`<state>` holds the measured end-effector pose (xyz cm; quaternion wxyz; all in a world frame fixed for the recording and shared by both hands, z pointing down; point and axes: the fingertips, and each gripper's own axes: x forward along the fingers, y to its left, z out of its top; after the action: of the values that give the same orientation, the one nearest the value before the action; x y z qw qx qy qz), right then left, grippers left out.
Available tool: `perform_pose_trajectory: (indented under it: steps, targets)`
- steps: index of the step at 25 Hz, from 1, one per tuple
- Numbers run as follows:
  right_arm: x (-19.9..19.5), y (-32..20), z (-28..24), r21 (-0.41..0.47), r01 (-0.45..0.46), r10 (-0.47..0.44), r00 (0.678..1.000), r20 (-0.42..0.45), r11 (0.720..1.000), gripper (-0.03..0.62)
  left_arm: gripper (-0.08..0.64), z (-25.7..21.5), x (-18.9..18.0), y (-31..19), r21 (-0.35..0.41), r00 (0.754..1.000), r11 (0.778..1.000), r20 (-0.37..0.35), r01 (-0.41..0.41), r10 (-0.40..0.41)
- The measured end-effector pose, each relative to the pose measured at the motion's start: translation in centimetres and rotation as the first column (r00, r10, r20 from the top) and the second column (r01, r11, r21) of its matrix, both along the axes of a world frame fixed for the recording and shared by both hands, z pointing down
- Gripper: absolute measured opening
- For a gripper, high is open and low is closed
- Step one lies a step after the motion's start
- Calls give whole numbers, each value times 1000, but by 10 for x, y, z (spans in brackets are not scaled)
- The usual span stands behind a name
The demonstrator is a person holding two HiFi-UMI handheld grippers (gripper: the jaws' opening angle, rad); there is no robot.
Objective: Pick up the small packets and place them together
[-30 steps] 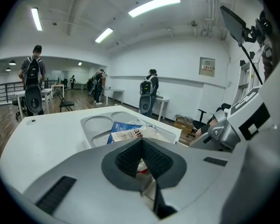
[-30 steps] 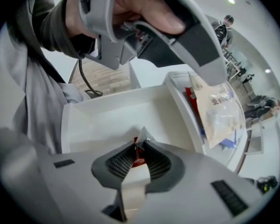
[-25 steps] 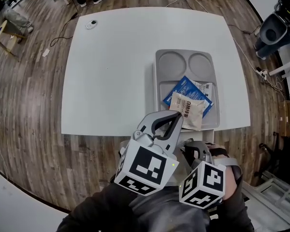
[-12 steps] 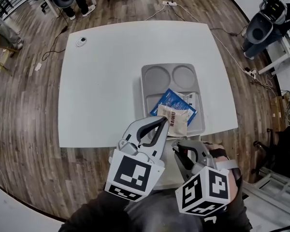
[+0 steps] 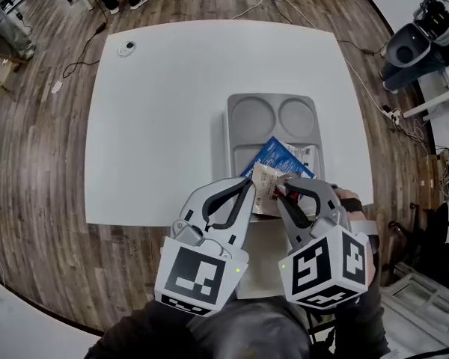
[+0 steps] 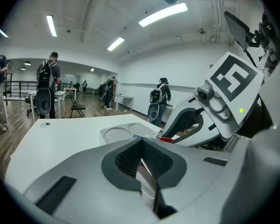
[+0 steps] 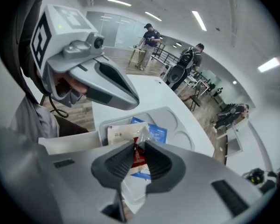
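Pinching a small red-and-clear packet (image 7: 138,157) between its jaws, the right gripper (image 5: 288,188) is hovering over the near end of the grey tray (image 5: 230,126), which is sitting toward the right near edge of the white bench (image 5: 157,111); the left gripper (image 5: 248,185) is hanging just beside it, its jaws pressed together with nothing visibly caught in them. A blue packet (image 5: 275,154) is lying in the tray's large compartment; a cream packet (image 5: 263,197) is lying partly over it, just beneath both sets of tips.

The grip is looking like the main risk; the pads are biting only a narrow part of the packet while slack clear film is trailing out below them, so a jolt or an early release could be letting it slide out and land away from the other two, or past the tray's near rim. The two grippers are also working very close together; a careless swing of either could be knocking the other, or scuffing the cream packet out of place.

The head view is giving the layout, with tray, lying packets and both grippers side by side, yet it is showing the red packet as barely a fleck; the right gripper view is showing the pinch itself and the packets beneath it; the left gripper view is showing its own closed pads, the right gripper alongside, and the tray's round wells (image 6: 117,134) beyond.
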<state>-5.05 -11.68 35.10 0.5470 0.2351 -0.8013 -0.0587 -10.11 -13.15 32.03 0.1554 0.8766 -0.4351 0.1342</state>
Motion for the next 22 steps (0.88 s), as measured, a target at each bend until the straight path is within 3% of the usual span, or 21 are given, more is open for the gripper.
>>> perform_pose_trajectory:
  steps: [8, 14, 22]
  targets:
    - [-7, -1, 10, -25, 2, -2, 999, 35, 1000, 95, 0, 2, -5, 5, 4, 1000, 1000, 9, 21, -21]
    - [-11, 7, 11, -64, 30, -27, 999, 43, 998, 274, 0, -1, -8, 12, 15, 999, 999, 11, 37, -37]
    - [-10, 10, -23, 32, -23, 19, 990, 142, 999, 276, 0, -13, -24, 23, 51, 995, 994, 27, 92, -94]
